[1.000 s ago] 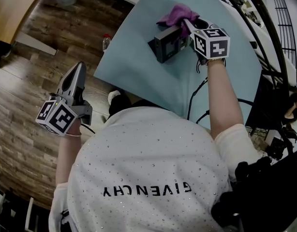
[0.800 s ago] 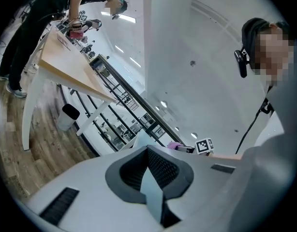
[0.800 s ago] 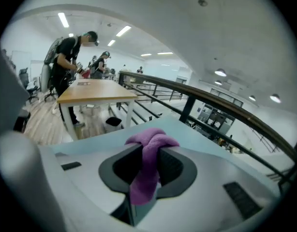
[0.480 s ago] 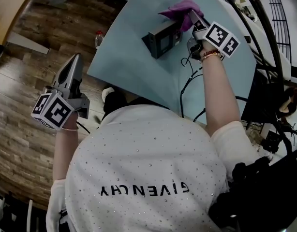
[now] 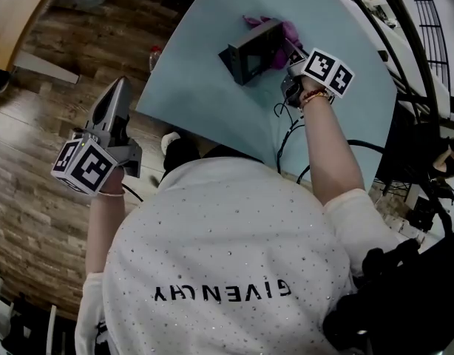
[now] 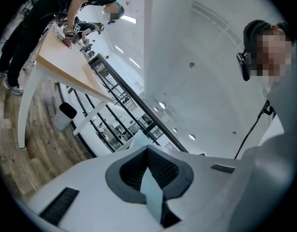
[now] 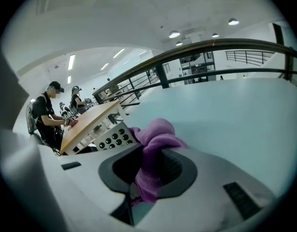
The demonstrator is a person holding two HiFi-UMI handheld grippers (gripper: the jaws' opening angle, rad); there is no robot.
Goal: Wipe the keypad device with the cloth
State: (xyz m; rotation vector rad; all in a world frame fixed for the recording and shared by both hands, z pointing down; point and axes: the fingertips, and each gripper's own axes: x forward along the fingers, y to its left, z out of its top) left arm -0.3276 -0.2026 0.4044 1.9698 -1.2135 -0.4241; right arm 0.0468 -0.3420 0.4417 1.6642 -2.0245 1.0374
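The dark boxy keypad device stands on the light blue table. In the right gripper view its button face shows just left of the jaws. My right gripper is shut on the purple cloth, which is bunched against the device's far right side. The cloth hangs pinched between the right gripper's jaws. My left gripper hangs over the wood floor, left of the table and well away from the device. Seen in its own view, the left gripper is shut on nothing.
Black cables trail across the table near my right arm. A small bottle stands on the floor by the table's left edge. Dark equipment crowds the right side. Other people work at a wooden table in the distance.
The right gripper has carried the cloth from the top of the device down along its far right side. The left gripper has barely shifted.
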